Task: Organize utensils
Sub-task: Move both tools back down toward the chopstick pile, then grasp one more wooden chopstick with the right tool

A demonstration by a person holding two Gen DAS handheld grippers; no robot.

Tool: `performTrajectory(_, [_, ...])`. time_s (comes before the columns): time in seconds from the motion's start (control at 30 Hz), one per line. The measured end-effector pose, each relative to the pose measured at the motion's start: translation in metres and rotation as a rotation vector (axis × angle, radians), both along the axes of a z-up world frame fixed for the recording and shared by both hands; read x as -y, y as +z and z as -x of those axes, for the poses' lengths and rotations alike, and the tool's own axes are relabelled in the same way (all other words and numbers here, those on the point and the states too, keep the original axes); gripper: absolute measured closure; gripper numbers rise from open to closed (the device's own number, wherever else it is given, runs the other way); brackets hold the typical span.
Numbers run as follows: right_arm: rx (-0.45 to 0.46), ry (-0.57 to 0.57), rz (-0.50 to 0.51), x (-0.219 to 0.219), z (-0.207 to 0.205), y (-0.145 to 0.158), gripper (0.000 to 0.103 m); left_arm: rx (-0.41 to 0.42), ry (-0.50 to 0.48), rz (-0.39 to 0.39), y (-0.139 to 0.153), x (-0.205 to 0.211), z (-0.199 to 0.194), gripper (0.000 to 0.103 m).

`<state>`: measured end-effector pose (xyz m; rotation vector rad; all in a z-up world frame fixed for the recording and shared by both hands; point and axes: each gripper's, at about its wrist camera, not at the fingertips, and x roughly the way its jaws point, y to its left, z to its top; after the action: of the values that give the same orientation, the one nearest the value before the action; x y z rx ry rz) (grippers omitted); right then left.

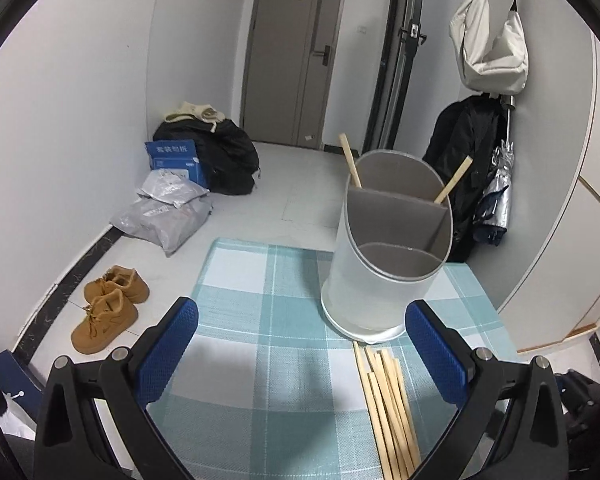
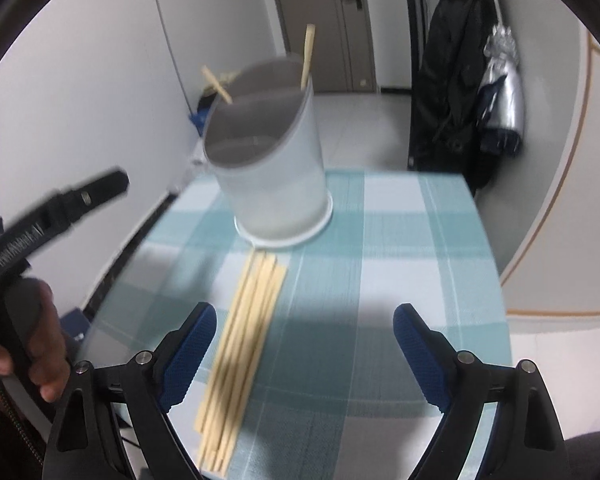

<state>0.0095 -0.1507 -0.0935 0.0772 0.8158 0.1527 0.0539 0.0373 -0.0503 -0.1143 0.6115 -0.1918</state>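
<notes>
Both my left tongs (image 1: 300,356) and right tongs (image 2: 305,354) gape wide, empty. Pale wooden chopsticks (image 2: 240,344) lie bundled on the checked teal table (image 2: 400,280), at six o'clock of the frosted divided holder (image 2: 268,160), within reach for loading.

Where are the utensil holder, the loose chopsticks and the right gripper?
utensil holder (image 1: 374,292), left wrist view, front wall.
loose chopsticks (image 2: 240,340), right wrist view, middle of bundle.
right gripper (image 2: 305,354), right wrist view, midway between fingertips.
</notes>
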Motion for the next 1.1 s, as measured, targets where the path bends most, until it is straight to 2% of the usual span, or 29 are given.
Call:
performTrajectory(0.13, [-0.066,0.009,0.024,-0.009,-0.016,-0.015,0.031,-0.061,-0.002,0.008,-0.012,-0.002,-0.012,0.001])
performTrajectory(0.2, [-0.107,0.023,0.032,-0.015,-0.025,-0.025,0.042,-0.091,0.011,0.019,-0.016,-0.007,-0.018,0.001])
performTrajectory(0.3, [-0.152,0.033,0.059,-0.023,-0.036,-0.037,0.047,-0.129,0.045,0.064,-0.018,-0.02,-0.026,0.001])
performTrajectory(0.5, [-0.191,0.049,0.129,-0.039,-0.055,-0.048,0.065,-0.124,0.122,0.097,-0.015,-0.035,-0.029,0.001])
performTrajectory(0.67, [-0.21,0.028,0.196,-0.052,-0.063,-0.049,0.069,-0.138,0.175,0.13,-0.015,-0.042,-0.032,0.001])
performTrajectory(0.8, [-0.216,0.038,0.226,-0.063,-0.066,-0.049,0.079,-0.164,0.194,0.156,-0.018,-0.046,-0.035,0.001])
performTrajectory(0.9, [-0.219,0.053,0.249,-0.068,-0.071,-0.049,0.083,-0.178,0.201,0.17,-0.019,-0.05,-0.037,0.001])
performTrajectory(1.03, [-0.246,0.061,0.201,-0.058,-0.081,-0.049,0.084,-0.195,0.214,0.19,-0.021,-0.054,-0.038,0.001])
performTrajectory(1.1, [-0.26,0.068,0.167,-0.054,-0.084,-0.05,0.092,-0.196,0.216,0.19,-0.021,-0.054,-0.038,0.001])
